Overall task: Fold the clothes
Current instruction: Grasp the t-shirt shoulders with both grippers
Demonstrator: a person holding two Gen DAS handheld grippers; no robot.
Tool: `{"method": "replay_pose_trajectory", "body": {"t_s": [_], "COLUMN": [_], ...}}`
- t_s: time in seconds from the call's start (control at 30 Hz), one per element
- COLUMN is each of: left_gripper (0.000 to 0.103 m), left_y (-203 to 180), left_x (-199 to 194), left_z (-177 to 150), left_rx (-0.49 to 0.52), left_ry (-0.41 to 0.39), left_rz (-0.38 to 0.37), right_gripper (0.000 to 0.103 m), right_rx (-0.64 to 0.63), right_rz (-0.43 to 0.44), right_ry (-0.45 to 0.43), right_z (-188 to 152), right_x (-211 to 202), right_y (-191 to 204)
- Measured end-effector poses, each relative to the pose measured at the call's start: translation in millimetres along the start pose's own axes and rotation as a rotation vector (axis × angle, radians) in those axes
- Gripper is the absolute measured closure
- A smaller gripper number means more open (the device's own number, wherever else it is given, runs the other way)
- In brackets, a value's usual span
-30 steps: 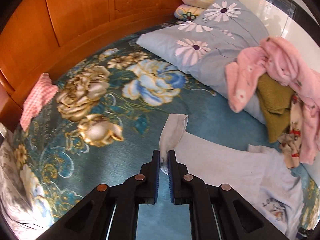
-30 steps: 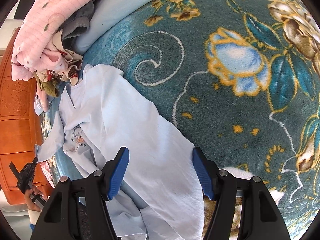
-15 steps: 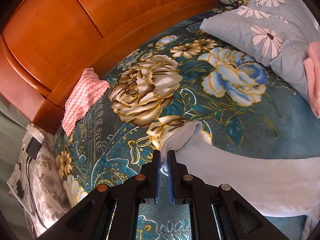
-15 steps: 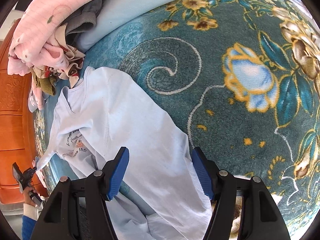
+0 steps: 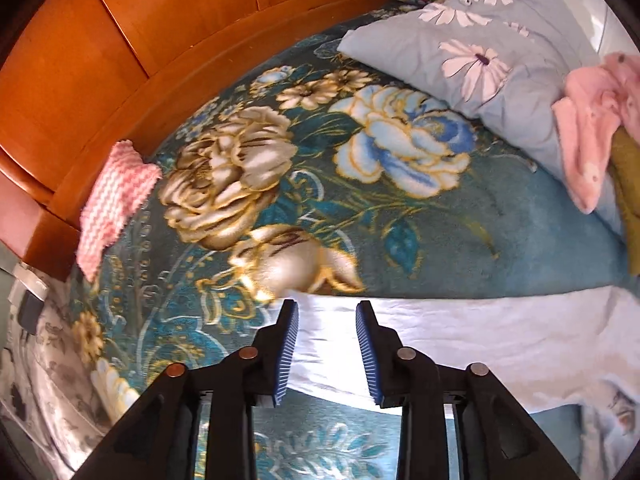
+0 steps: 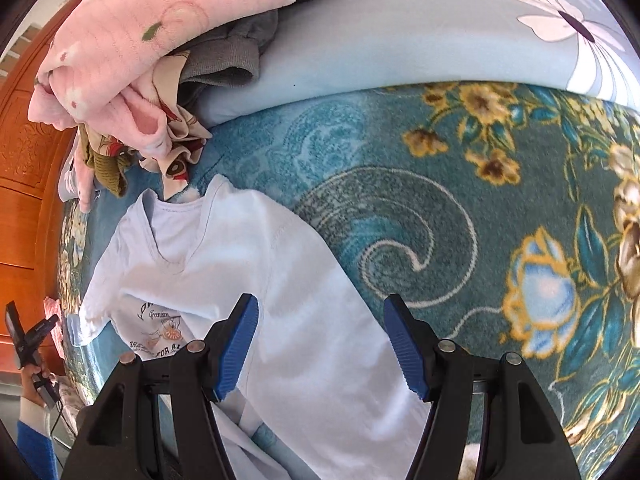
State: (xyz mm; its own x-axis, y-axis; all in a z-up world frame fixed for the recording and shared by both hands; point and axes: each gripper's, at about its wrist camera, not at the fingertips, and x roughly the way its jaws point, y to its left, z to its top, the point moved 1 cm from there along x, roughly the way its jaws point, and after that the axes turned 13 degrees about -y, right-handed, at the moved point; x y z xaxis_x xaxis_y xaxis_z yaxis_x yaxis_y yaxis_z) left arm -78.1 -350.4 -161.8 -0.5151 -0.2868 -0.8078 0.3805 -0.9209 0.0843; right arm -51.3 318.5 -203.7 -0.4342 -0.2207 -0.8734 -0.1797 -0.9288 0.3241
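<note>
We're opening the left tongs point(image 5: 326, 346) over the sleeve end of the pale blue cotton long-sleeved shirt point(image 6: 256, 300), its sleeve stretching rightward, while right tongs point(image 6: 320, 344) are hovering spread above its body.

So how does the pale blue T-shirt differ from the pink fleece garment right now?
The pale blue T-shirt lies spread flat on the floral blanket; the pink fleece garment sits crumpled atop a clothes pile. The T-shirt is thin with a chest print; the fleece is thick with small scattered motifs. Neither is folded yet.
</note>
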Motion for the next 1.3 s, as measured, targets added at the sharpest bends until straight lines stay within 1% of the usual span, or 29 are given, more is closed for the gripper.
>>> {"method": "replay_pose_trajectory", "body": {"t_s": [0.07,0.1,0.17,0.23,0.27,0.3,0.4,0.5,0.57,0.67,0.77,0.8,0.87,0.9,0.93,0.97,1.0,1.03,1.07,1.1,1.13,1.17,1.23,1.3], "left_gripper": [0.052,0.047,0.044,0.044,0.044,0.044,0.044,0.044,0.044,0.044,0.044,0.047,0.048,0.052,0.054,0.059,0.063,0.065,0.072,0.083,0.088,0.095,0.097,0.098], "left_y": [-30,-52,-100,-147,-170,-191,-241,-272,-284,-296,-300,-300,-299,-300,-301,-302,-304,-306,-308,-309,-311,-312,-312,-307], "left_x": [-2,-1,3,9,12,16,26,41,48,54,54,54,54,52,51,49,47,45,43,40,37,33,26,15], "left_z": [5,6,6,0,-5,-9,-23,-33,-37,-41,-41,-41,-42,-44,-45,-46,-47,-48,-50,-52,-54,-56,-60,-61], "left_rx": [0.007,0.039,0.118,0.202,0.25,0.3,0.431,0.493,0.515,0.53,0.517,0.507,0.478,0.474,0.47,0.468,0.472,0.475,0.48,0.486,0.494,0.504,0.509,0.488], "left_ry": [-0.005,-0.006,-0.001,0.015,0.025,0.034,0.031,0.056,0.076,0.09,0.092,0.096,0.109,0.107,0.105,0.104,0.106,0.107,0.108,0.108,0.107,0.103,0.091,0.07], "left_rz": [-0.103,-0.144,-0.219,-0.291,-0.315,-0.332,-0.336,-0.325,-0.325,-0.331,-0.348,-0.356,-0.38,-0.385,-0.39,-0.393,-0.392,-0.391,-0.389,-0.385,-0.38,-0.368,-0.345,-0.335], "right_gripper": [0.037,0.037,0.037,0.037,0.037,0.037,0.038,0.038,0.042,0.042,0.042,0.042,0.051,0.053,0.058,0.063,0.065,0.07,0.078,0.084,0.095,0.096,0.097,0.098], "right_rx": [-0.009,-0.007,-0.004,-0.009,-0.013,-0.016,-0.009,0.002,0.006,-0.022,-0.057,-0.065,-0.081,-0.088,-0.096,-0.101,-0.112,-0.129,-0.141,-0.141,-0.131,-0.118,-0.099,-0.084], "right_rz": [-0.008,-0.007,-0.003,-0.01,-0.014,-0.025,-0.035,-0.052,-0.069,-0.085,-0.108,-0.117,-0.126,-0.126,-0.126,-0.119,-0.118,-0.124,-0.123,-0.116,-0.108,-0.101,-0.095,-0.083], "right_ry": [-0.005,-0.005,-0.005,-0.002,-0.001,-0.001,-0.019,-0.017,-0.003,-0.021,-0.029,-0.031,-0.033,-0.033,-0.033,-0.029,-0.025,-0.023,-0.018,-0.014,-0.009,-0.007,-0.016,-0.046], "right_z": [6,8,12,15,16,17,21,20,18,15,12,11,9,8,7,6,4,3,2,1,0,0,-2,-2], "right_x": [9,13,22,29,33,36,41,48,55,55,56,56,56,55,55,56,56,57,57,57,56,55,51,37], "right_y": [2,5,9,13,15,17,20,19,18,21,26,28,32,34,36,38,41,43,46,47,48,48,48,43]}}
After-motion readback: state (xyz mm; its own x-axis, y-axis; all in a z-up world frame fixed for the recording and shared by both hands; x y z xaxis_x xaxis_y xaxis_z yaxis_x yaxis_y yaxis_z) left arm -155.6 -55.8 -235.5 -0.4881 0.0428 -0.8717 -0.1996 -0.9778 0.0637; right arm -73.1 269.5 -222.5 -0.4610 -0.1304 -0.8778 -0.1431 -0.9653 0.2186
